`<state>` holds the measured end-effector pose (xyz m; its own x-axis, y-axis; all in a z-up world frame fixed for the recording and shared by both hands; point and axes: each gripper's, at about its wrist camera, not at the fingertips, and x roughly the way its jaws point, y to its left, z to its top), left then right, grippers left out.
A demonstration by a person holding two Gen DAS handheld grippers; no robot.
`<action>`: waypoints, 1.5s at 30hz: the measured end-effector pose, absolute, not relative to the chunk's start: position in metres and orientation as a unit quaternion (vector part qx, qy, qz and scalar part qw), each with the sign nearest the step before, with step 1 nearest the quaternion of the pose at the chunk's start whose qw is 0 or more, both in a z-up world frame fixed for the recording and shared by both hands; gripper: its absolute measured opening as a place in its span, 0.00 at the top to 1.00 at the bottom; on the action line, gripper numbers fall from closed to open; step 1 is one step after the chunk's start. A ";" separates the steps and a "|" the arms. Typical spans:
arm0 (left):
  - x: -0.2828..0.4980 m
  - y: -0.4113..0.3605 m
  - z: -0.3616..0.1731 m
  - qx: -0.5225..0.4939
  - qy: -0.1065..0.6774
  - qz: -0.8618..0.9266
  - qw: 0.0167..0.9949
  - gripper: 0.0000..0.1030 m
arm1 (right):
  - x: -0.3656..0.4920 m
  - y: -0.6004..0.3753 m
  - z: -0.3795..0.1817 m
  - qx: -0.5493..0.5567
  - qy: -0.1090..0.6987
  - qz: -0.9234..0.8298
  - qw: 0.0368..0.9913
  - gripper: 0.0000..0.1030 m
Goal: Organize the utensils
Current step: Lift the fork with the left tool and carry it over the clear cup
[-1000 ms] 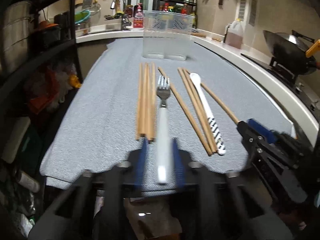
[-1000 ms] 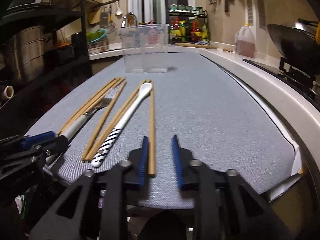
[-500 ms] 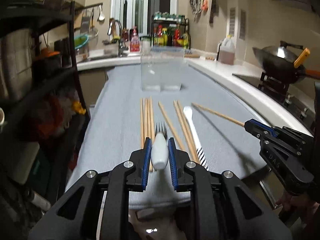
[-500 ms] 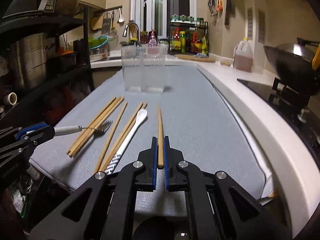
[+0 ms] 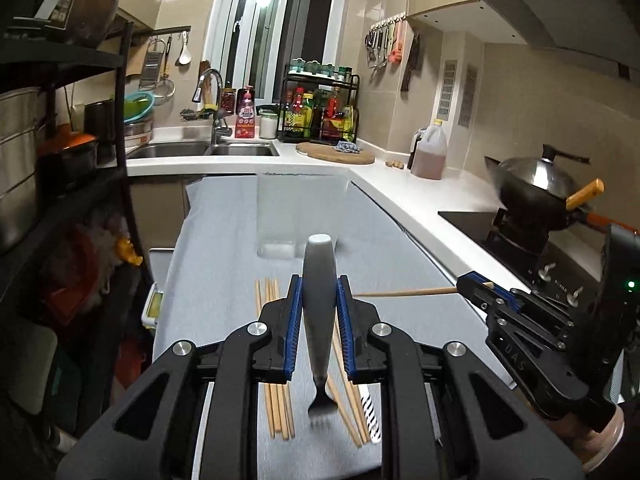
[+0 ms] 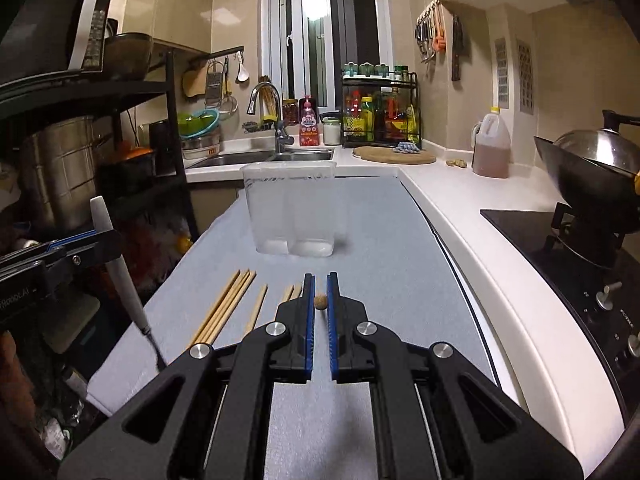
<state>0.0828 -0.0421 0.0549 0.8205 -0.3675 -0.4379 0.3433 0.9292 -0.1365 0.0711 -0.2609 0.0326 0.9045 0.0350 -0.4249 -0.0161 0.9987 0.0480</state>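
Two grips: fork (image 5: 319, 304) between left fingers (image 5: 295, 320), chopstick (image 6: 320, 302) between right.

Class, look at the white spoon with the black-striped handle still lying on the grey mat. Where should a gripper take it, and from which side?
Grip the striped handle of the white spoon near its end, coming from above with the jaws across its width. It lies flat, hard against the wooden chopsticks, so little room for a finger shows on that side.
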 end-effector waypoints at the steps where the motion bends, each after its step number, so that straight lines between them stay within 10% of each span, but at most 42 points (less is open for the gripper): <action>1: 0.086 -0.042 0.058 -0.027 0.235 -0.189 0.953 0.83 | 0.071 -0.261 0.033 0.022 0.218 0.013 0.976 0.94; 45: 0.274 -0.057 0.213 0.013 0.200 -0.191 0.961 0.83 | 0.230 -0.264 0.218 0.004 0.144 0.078 0.987 0.94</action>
<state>0.2737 -0.0570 0.2129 0.8468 -0.3620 -0.3896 0.3721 0.9267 -0.0523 0.2302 -0.2638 0.2176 0.9465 0.1543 -0.2835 -0.1518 0.9879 0.0310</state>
